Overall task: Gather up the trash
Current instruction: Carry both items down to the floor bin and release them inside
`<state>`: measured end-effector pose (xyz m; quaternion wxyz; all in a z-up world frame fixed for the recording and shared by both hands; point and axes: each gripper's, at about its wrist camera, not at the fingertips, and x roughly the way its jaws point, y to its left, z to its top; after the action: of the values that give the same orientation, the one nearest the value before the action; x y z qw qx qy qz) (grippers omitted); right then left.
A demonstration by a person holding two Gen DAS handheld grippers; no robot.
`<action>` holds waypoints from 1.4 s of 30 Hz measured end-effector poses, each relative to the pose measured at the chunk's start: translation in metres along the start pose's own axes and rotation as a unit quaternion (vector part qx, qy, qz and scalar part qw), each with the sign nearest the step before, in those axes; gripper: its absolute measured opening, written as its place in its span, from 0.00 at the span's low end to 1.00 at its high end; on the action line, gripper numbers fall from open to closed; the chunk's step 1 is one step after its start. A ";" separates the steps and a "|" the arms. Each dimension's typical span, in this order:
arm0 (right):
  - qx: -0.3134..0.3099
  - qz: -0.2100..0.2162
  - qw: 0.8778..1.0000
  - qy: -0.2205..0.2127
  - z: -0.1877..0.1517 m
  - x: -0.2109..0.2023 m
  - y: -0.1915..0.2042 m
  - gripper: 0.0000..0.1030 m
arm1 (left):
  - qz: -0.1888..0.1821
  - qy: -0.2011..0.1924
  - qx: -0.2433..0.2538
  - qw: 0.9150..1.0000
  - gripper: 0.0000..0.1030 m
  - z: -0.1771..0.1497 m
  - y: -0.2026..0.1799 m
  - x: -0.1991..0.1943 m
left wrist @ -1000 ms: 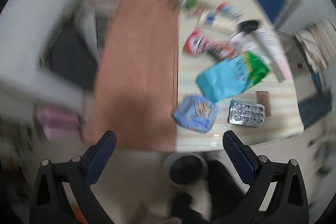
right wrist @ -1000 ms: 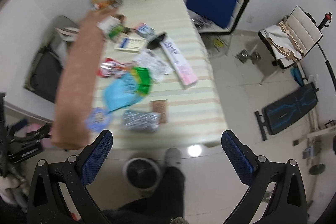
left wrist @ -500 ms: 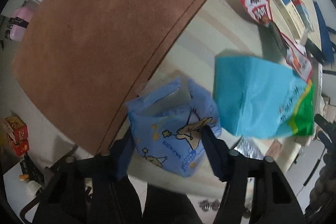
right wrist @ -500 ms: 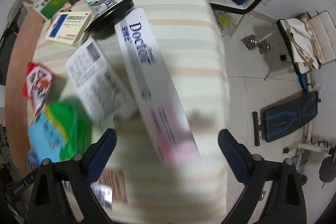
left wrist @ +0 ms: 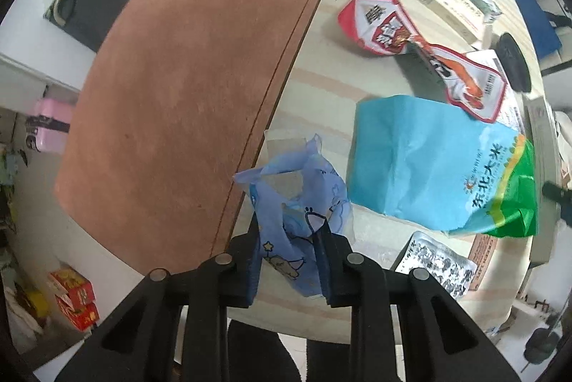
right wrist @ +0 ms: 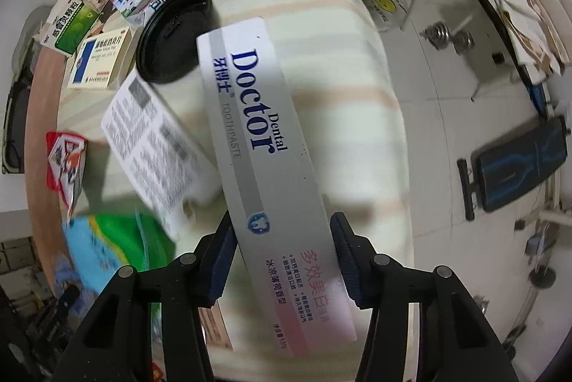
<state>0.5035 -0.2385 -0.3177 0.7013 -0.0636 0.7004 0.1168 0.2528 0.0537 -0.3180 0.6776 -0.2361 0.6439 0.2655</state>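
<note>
Low in the left wrist view, the left gripper point(left wrist: 287, 239) is closing its jaws on a crumpled blue wrapper point(left wrist: 296, 203), thin printed film with cartoon stars, which is pinched between the blue ribbed pads at the near edge of the striped table point(left wrist: 321, 103). To its right lies a glossy turquoise-and-green bag point(left wrist: 429, 167), and below that a silver foil blister pack point(left wrist: 436, 262); a matte brown mat point(left wrist: 193, 78) fills the upper left. In the right wrist view, the right gripper point(right wrist: 282, 239) is closing across a long, flat-sided white toothpaste box point(right wrist: 264, 138) that runs diagonally up the frame centre, its pads against both long edges. A round black lid point(right wrist: 175, 35) sits at the box's upper end, and a printed leaflet point(right wrist: 157, 146) lies left of it.
</note>
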 end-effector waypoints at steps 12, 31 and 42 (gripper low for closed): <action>-0.004 -0.074 0.997 0.002 -0.042 0.019 -0.001 0.54 | 0.020 0.003 0.031 0.999 0.22 0.007 -0.012 -0.019; 0.018 0.034 0.993 -0.111 -0.203 -0.091 0.050 0.48 | -0.078 -0.096 0.157 0.980 0.22 -0.085 0.016 -0.121; 0.060 0.069 0.995 -0.036 -0.428 -0.034 0.102 0.48 | -0.150 0.024 0.201 0.968 0.22 -0.211 0.087 -0.030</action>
<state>0.0639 -0.2507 -0.2810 0.7192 0.0314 0.6828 0.1243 0.0364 -0.0227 -0.2987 0.7275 -0.1959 0.6572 0.0202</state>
